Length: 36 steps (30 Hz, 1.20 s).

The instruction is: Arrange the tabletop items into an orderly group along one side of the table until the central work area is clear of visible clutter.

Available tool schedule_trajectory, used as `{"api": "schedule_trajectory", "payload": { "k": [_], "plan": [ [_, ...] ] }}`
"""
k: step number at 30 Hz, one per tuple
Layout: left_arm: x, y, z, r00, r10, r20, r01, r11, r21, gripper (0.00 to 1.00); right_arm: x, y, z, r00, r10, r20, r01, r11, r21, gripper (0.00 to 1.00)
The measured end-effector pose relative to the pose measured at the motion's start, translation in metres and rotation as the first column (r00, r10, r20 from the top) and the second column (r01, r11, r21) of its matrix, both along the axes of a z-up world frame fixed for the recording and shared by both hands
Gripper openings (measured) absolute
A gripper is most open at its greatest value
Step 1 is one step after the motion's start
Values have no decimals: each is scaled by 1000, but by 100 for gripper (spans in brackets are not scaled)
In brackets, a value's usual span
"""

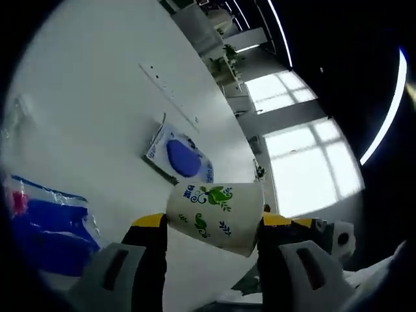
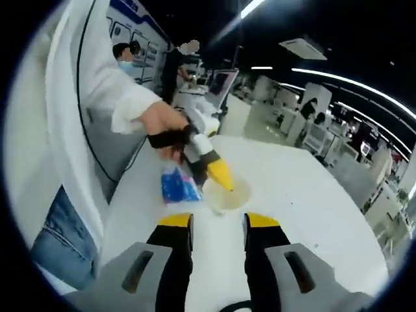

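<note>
While the left gripper (image 1: 211, 237) is clamped on a paper cup (image 1: 216, 216) with green leaf print, squeezed sideways between its jaws, it looks like a carry toward the table edge; beyond the cup a blue-and-white packet (image 1: 181, 156) lies flat on the white table (image 1: 97, 97), and a blue plastic bag (image 1: 45, 224) sits off to the jaws' left; the right gripper (image 2: 218, 224) hangs parted with nothing between its jaws; just ahead, the person's hand (image 2: 162, 127) brings that cup down beside the blue bag.

White paper cup (image 1: 218, 216) (green leaf print) tilted sideways above table; blue-printed packet (image 1: 180, 156) flat beyond.
</note>
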<state>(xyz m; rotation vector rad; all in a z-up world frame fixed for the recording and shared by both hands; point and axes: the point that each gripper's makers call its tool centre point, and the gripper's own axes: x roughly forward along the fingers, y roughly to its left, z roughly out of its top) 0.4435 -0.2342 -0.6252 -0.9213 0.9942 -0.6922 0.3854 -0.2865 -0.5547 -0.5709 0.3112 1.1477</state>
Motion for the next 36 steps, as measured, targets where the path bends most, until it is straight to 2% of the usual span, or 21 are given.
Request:
{"api": "schedule_trajectory", "payload": {
  "k": [1,3,6,9,12,16,18,19,20,21,22,25,28,31,33,36],
  "plan": [
    [-3,-2,3,1000,-6,2,6,1000,-6,55,-1,4,1,998,38,52,-36,999,-35,23],
    [-7,-6,7,1000,-17,6,17,1000,-15,55,-11,15,-1,992,110,57,-107,993,-54,22],
    [-11,-10,11,1000,-21,10,22,1000,-17,55,-14,23,-1,993,111,40,-109,993,-55,23],
    [-16,-19,17,999,-43,18,44,999,-26,55,-17,25,3,988,137,71,-131,989,-74,24],
    [-20,-27,26,997,-66,36,67,997,-41,55,-23,28,19,988,141,64,-139,990,-38,23],
    [-21,-30,36,997,-64,44,66,996,-62,55,-29,31,31,980,168,102,-163,985,-54,20],
    [-22,-32,42,996,-70,48,73,995,-73,55,-26,28,35,985,154,83,-146,985,-97,19],
    [-23,-32,45,996,-74,53,78,994,-75,55,-21,20,33,986,153,66,-139,974,-177,19],
    [-23,-32,46,995,-78,55,82,994,-75,55,-19,18,33,986,154,67,-137,969,-206,19],
    [-24,-33,49,995,-83,60,87,993,-73,55,-14,9,31,986,160,53,-138,946,-294,20],
    [-23,-33,50,994,-84,64,89,993,-73,55,-11,5,30,984,172,44,-149,932,-331,23],
    [-22,-35,54,995,-74,67,80,992,-97,55,-2,3,36,988,152,1,-144,939,-313,22],
    [-23,-37,56,995,-70,65,77,991,-108,55,0,8,42,986,169,13,-157,941,-298,21],
    [-23,-39,60,996,-62,69,71,989,-129,55,-5,15,31,980,199,-11,-192,928,-319,21],
    [-19,-35,60,997,-35,64,44,989,-141,55,-13,19,17,969,244,-40,-242,898,-368,22],
    [-19,-32,61,998,-22,61,32,986,-162,55,-14,24,5,967,251,-45,-248,886,-391,21]
  ]
}}
